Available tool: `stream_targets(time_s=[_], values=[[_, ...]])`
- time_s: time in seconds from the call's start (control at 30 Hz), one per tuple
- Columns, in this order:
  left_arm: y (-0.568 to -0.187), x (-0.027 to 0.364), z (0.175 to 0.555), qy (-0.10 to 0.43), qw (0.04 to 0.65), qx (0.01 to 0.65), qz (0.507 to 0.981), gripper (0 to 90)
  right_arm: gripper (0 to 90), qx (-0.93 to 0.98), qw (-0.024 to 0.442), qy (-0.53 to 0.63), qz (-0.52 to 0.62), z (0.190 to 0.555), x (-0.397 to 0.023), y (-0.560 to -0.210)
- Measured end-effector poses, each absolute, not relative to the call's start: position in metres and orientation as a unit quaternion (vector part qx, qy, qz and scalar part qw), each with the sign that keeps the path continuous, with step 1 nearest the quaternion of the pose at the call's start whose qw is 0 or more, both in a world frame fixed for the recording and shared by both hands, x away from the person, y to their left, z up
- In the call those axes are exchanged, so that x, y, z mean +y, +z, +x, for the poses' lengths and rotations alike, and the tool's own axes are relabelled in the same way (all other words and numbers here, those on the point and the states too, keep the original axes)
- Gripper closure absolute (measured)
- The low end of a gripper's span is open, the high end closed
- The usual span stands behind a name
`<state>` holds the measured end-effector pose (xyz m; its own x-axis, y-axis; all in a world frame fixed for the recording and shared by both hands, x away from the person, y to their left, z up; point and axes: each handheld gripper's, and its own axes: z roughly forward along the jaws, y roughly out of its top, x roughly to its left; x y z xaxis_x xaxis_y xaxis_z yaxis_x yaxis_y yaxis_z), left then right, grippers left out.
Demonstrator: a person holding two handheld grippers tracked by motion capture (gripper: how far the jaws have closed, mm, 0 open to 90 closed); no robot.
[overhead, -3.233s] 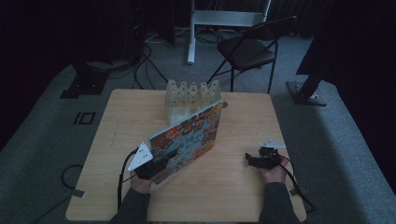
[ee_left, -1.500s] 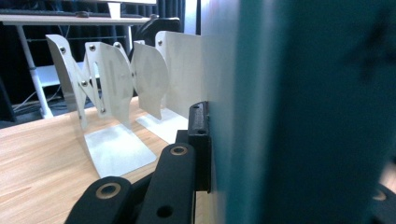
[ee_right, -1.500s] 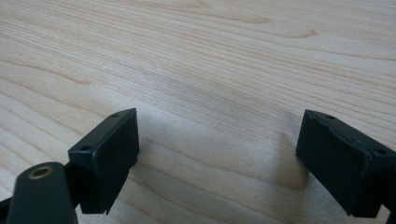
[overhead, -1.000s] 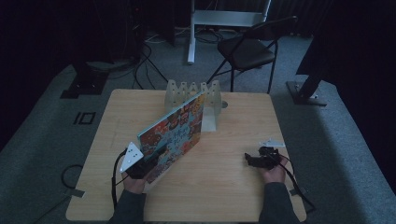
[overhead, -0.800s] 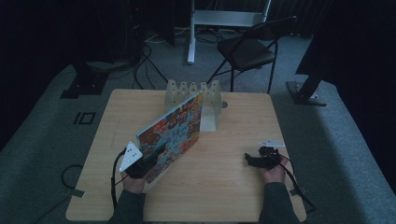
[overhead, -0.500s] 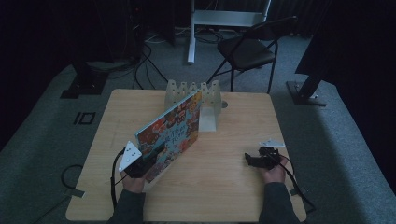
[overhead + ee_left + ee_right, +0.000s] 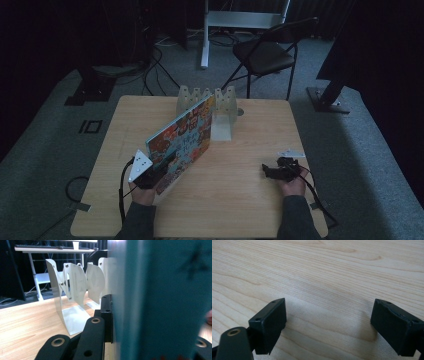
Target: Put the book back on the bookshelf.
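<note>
A colourful picture book (image 7: 182, 140) stands tilted on its edge across the wooden table (image 7: 240, 210), and my left gripper (image 7: 150, 175) is shut on its near lower corner. In the left gripper view the book's teal cover (image 7: 162, 297) is pressed against one of the black pads (image 7: 107, 315). The book's far top corner reaches the front of a white metal divider rack (image 7: 220, 107), whose upright plates (image 7: 72, 290) show just beyond the jaw. My right gripper (image 7: 272, 170) rests at the table's right side, open, with bare wood between its jaws (image 7: 328, 320).
A black folding chair (image 7: 265, 55) and a white stand (image 7: 205, 35) are behind the table. Cables lie on the grey carpet at the left (image 7: 75, 187). A small pale plate (image 7: 291, 153) lies just beyond the right gripper.
Since the earliest frame the left gripper and book have shifted left, and the book's far corner has swung up to the rack. Over the last second nothing has moved.
</note>
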<state>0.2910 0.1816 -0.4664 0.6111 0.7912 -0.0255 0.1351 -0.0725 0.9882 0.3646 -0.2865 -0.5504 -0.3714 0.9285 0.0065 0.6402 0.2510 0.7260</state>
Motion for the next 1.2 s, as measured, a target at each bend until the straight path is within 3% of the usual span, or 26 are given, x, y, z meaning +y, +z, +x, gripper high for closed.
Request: stream_targets(time_s=[1.2], values=[[-0.4633,0.1819,0.2991,0.304,0.582,0.376,0.654,81.2,12.9,0.76,0.219,0.329,0.516,0.3646,-0.2865,-0.5504]])
